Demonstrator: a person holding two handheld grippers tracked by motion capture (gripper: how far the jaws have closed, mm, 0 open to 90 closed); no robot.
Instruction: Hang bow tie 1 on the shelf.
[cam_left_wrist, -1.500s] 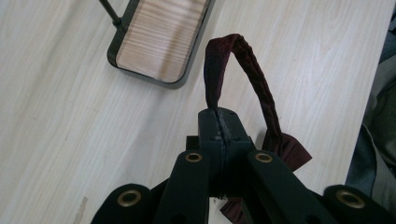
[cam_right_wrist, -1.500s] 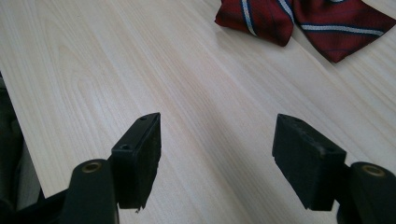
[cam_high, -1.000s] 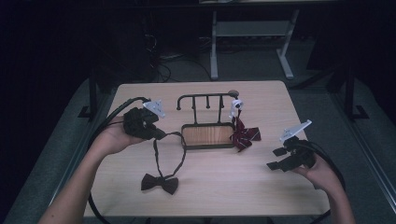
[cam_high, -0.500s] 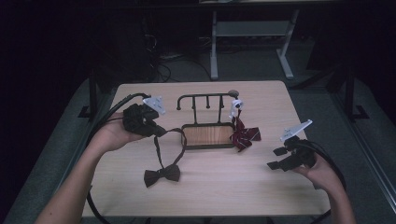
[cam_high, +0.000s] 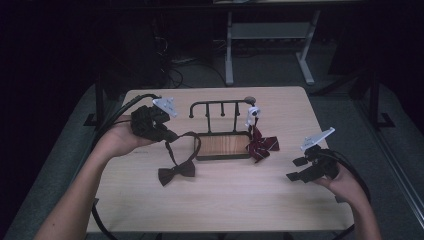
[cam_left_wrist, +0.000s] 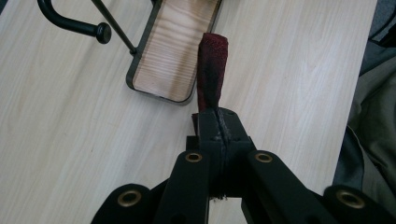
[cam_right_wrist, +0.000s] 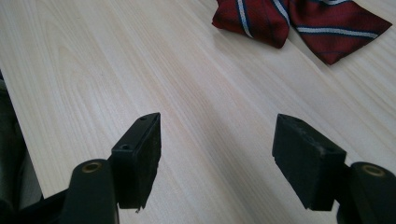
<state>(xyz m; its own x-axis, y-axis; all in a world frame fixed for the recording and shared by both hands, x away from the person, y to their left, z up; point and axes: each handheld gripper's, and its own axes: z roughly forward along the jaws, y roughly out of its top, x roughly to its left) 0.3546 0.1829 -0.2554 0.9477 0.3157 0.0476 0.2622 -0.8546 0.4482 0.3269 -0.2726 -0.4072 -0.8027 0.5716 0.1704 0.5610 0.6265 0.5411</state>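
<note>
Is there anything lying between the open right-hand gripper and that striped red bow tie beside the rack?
Nothing visible: bare light wooden table lies between the open right gripper and the red striped bow tie.

Looks like a lab or test workspace: pale wood-grain rectangular counter (cam_high: 220, 200) on dark grey floor, white metal-framed desk legs (cam_high: 270, 45) behind, loose black cables (cam_high: 175, 75) trailing underneath, surroundings dim.

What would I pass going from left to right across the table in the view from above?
Left claw shut on the strap → dark brown bow tie → black metal hook rack with wooden base → striped dark red bow tie → right claw, open.
</note>
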